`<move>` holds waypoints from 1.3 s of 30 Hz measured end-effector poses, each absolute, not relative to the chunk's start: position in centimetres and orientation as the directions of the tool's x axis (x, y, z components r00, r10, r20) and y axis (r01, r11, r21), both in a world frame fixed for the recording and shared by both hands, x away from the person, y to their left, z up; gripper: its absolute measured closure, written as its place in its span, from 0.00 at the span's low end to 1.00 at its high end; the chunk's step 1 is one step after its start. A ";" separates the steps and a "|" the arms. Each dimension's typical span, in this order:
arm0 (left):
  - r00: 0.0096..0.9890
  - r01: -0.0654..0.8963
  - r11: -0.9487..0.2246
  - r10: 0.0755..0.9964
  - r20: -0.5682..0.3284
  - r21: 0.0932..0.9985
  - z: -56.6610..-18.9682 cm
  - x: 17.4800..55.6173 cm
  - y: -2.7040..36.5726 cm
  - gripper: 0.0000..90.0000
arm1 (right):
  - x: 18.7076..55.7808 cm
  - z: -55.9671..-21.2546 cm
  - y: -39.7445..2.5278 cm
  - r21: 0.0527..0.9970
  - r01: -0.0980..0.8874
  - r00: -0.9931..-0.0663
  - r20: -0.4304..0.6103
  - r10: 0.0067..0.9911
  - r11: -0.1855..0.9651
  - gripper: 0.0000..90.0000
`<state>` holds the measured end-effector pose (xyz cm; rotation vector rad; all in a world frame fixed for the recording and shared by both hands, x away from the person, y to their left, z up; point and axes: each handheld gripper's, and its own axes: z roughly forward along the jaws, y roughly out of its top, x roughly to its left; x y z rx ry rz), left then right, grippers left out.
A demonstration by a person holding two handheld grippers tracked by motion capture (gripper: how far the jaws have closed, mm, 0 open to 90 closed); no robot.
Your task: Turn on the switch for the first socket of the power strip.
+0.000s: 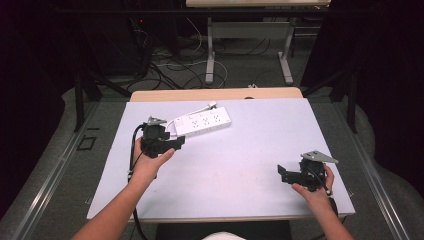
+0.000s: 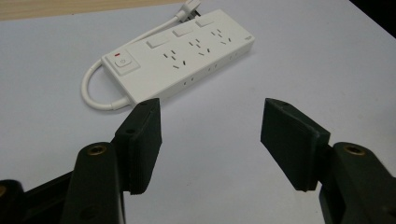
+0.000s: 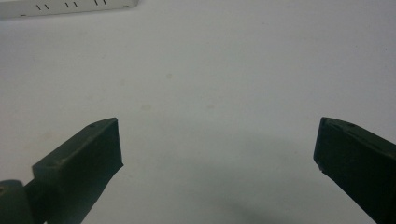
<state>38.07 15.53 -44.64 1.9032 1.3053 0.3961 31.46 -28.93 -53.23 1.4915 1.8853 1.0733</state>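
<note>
Power strip (image 1: 202, 122) lies flat on the far left part of the pale bench (image 1: 235, 165), its long axis running across the bench and tilted a little, the right end farther from the person than the left. Its white body carries a row of sockets with flat covers behind them, and in the left gripper view a square switch (image 2: 122, 64) with a small red mark sits at the near end. A white cord (image 2: 95, 91) loops out of that end and runs back along the far side to a plug (image 2: 191, 6), which is cut off by the frame edge. The left gripper (image 2: 210, 135) hovers just beside the strip's switch end, jaws wide apart and holding nothing. The right gripper (image 3: 217, 154) is well apart, near the bench's near right corner, jaws also spread wide and empty; in its view a cropped edge of the strip shows at the top.
</note>
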 end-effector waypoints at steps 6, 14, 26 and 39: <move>0.412 0.661 -0.161 0.894 -0.175 0.733 -44.0 39.0 15.4 0.46 | 31.5 -53.3 -28.9 0.823 0.561 -0.274 0.082 0.958 0.090 0.00; 0.406 0.670 -0.171 0.899 -0.163 0.722 -43.4 40.3 15.2 0.50 | 31.5 -53.3 -29.0 0.820 0.565 -0.271 0.085 0.959 0.087 0.00; 0.382 0.665 -0.162 0.913 -0.146 0.729 -42.2 42.1 14.7 0.50 | 31.6 -53.4 -29.0 0.821 0.564 -0.269 0.086 0.959 0.085 0.00; 0.329 0.682 -0.107 0.928 -0.173 0.723 -41.6 44.2 14.7 0.53 | 31.7 -53.5 -29.1 0.819 0.567 -0.278 0.088 0.957 0.089 0.00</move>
